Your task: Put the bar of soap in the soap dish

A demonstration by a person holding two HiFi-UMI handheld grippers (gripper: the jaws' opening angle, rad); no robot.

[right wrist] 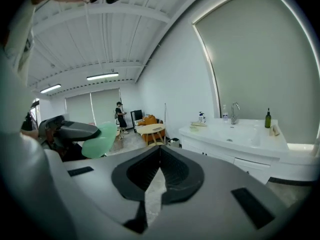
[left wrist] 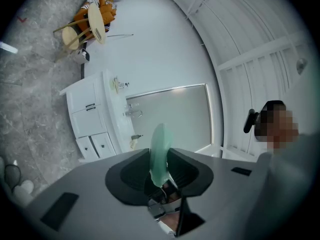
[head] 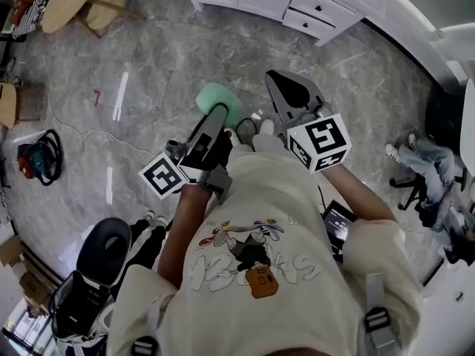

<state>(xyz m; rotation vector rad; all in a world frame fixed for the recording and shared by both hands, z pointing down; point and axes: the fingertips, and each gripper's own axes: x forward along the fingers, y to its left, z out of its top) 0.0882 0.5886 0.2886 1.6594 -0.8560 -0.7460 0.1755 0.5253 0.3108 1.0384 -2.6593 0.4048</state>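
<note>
Not much of the job is done yet, as far as I can see. The person stands out on the marble floor [head: 148, 65], well short of the white tabletop [right wrist: 240, 134] with the sink that runs along the far wall, with both tools held up in front of the chest. The left claw [left wrist: 160, 173] is held level and is clamped on a pale green oval [left wrist: 161, 146], gripped at its near end so that it sticks out forward, thin edge up. It is in the air, not resting on anything. I take the green oval for one of the task's two pieces, but I can't tell whether it is the soap or the dish. It looks slim and slightly curved edge-on, and rounder from above. The right claw [right wrist: 159, 151] is to its right and tipped a little downward. Its jaws are together at the tips and there is nothing in them, with only floor showing through the gap behind. I can't pick out a second piece anywhere. There are bottles and small things by the tap, but they are too small to name. So one piece is picked up, and I'd judge what's left is carrying it across to the tabletop, finding its partner and getting the soap seated in the dish.
</note>
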